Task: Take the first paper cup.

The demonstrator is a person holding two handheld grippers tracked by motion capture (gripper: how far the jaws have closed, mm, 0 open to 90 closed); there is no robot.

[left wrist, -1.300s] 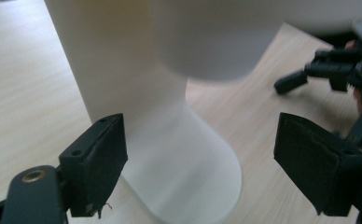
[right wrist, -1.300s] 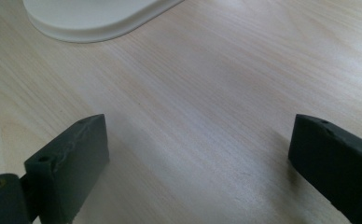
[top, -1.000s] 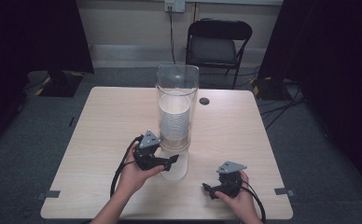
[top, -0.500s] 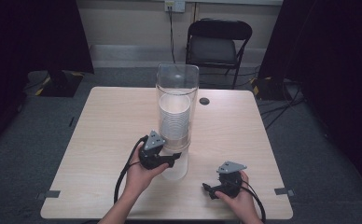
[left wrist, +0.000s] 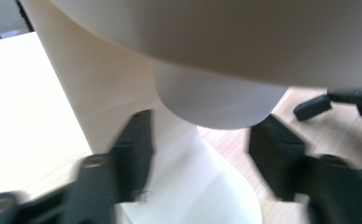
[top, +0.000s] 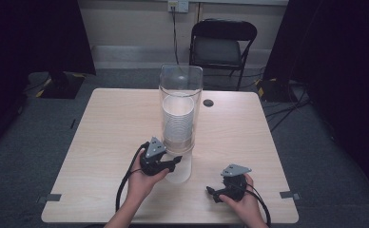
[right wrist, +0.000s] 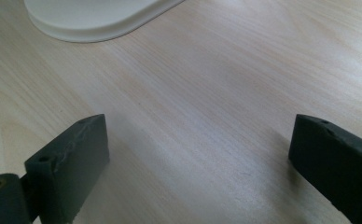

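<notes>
A tall clear tube (top: 180, 90) stands mid-table with a stack of white cups (top: 178, 118) inside. Below it a white cup (top: 179, 168) sticks out near the table. My left gripper (top: 174, 164) is at that cup. In the left gripper view its jaws stand open on either side of the white cup (left wrist: 193, 182); the left jaw is close against it and the right jaw is apart. My right gripper (top: 211, 193) rests low at the front right, open over bare wood (right wrist: 198, 140), nothing between its jaws.
The wooden table (top: 111, 128) has a small dark disc (top: 208, 102) behind the tube. A white rounded rim (right wrist: 90, 18) lies ahead of the right gripper. A folding chair (top: 223, 45) stands beyond the table's far edge.
My left gripper has shifted slightly at the white cup under the tube. The right gripper has stayed where it was.
</notes>
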